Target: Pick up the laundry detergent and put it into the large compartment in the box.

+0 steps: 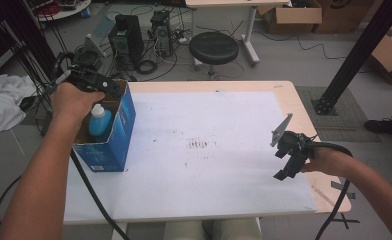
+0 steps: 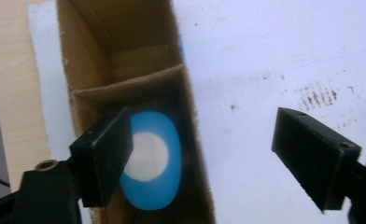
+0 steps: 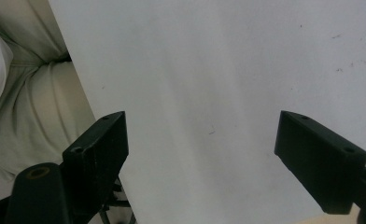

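Observation:
A blue cardboard box stands open-topped at the table's left edge. Inside it stands a blue bottle with a white cap, seen from above in the left gripper view as a blue oval with a white disc. My left gripper hovers over the box's far end, jaws wide open, one jaw over the box and the other over the white sheet; nothing is held. My right gripper hangs open above the white sheet near the table's right side, with nothing between its jaws.
A white sheet with faint brown marks at its middle covers most of the wooden table. Beyond the table stand a black stool, computer towers and cables. Black cables trail from both grippers over the front edge.

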